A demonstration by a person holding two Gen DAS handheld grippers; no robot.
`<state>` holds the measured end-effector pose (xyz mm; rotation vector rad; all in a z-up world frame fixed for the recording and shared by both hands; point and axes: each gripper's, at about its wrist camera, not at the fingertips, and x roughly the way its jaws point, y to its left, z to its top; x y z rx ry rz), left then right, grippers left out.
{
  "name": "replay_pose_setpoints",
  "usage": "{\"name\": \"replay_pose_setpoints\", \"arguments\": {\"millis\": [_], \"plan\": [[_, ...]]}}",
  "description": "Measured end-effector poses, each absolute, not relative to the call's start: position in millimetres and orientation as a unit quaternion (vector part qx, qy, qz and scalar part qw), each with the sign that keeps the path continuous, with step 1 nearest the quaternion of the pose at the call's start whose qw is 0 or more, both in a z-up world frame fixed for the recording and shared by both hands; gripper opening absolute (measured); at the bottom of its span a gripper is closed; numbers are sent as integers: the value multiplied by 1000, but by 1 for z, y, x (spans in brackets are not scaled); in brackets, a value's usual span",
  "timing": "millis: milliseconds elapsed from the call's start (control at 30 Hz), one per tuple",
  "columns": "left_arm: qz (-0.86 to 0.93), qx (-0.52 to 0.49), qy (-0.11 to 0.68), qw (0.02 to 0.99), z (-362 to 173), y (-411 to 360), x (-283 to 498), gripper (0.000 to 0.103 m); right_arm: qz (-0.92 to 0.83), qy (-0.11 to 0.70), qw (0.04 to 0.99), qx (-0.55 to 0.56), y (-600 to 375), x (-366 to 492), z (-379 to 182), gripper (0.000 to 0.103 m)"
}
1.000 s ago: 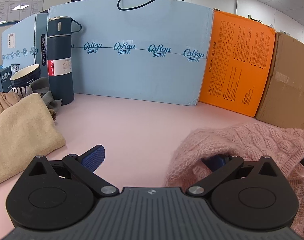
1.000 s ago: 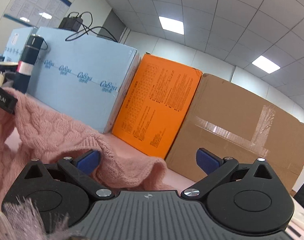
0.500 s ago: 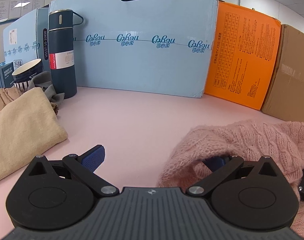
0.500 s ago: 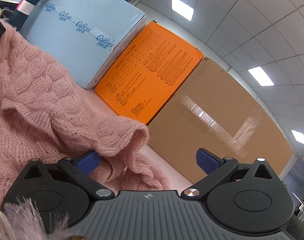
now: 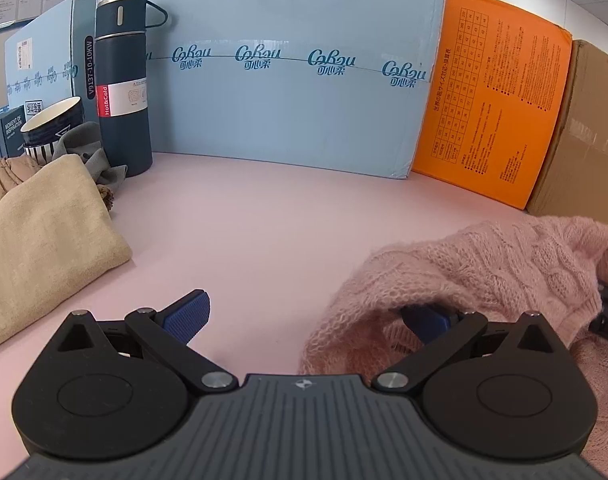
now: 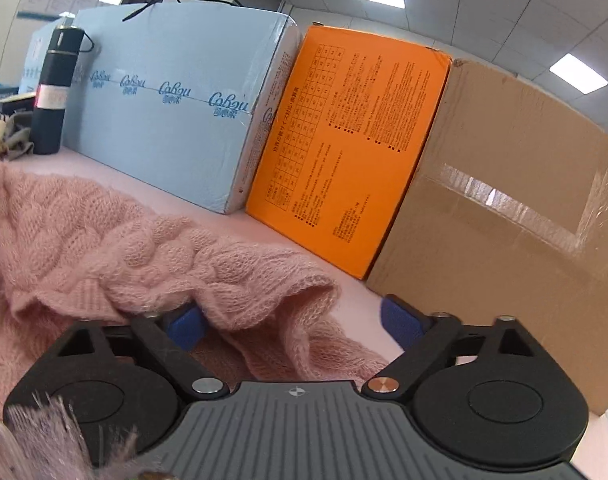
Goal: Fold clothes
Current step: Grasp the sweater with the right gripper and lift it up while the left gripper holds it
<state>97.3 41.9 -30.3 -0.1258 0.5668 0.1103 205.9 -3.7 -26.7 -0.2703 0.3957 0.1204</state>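
1. Left wrist view: the left gripper (image 5: 304, 316) sits low over the pink table (image 5: 263, 216) with its jaws spread wide. The left blue pad (image 5: 185, 316) is bare and clear of any cloth; the right pad (image 5: 426, 318) is tucked under a loose edge of the pink knitted sweater (image 5: 504, 264), which drapes over it – nothing is pinched between the two.
2. Same view, surroundings: the sweater lies bunched at the right side of the table, near the orange box (image 5: 492, 104) and the brown cardboard box (image 5: 588, 140). At the left lies a folded beige garment (image 5: 39, 236), with a grey cloth (image 5: 91, 156), a striped cup (image 5: 51, 124) and a dark thermos flask (image 5: 121, 84) standing upright behind it, in front of the light blue box (image 5: 287, 80).
3. Right wrist view: the right gripper (image 6: 293, 322) also has its jaws wide apart. The sweater (image 6: 103, 240) covers the left half of the view and its cable-knit edge hangs over the left pad (image 6: 183, 322), while the right pad (image 6: 402, 320) is free above the table (image 6: 356, 292) – the cloth is not clamped.
4. Same view, behind: the light blue box (image 6: 171, 92), orange box (image 6: 356, 140) and brown cardboard box (image 6: 504, 208) stand side by side, touching; the thermos flask (image 6: 55, 88) is far left.
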Motion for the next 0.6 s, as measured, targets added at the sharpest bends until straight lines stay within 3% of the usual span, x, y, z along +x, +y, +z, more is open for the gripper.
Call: {"name": "replay_pose_setpoints", "arguments": {"millis": [33,67,100,200,400,600], "plan": [[49,-59,277,958,-31,41,96,97,68,205,970,-109,-7,206,-25,16],[43,-55,276,959,-31,39,96,69,72,208,972,-85,-9,205,-24,8],[38,-52,274,960,-31,38,95,42,73,203,974,-65,-12,202,-22,8],[21,-41,268,962,-32,34,92,10,74,170,983,0,-22,188,-13,8],[-55,-20,157,986,-10,15,52,7,43,84,988,122,-50,152,16,8],[-147,-22,111,983,34,-32,2,7,-6,11,993,121,-82,102,62,8]]}}
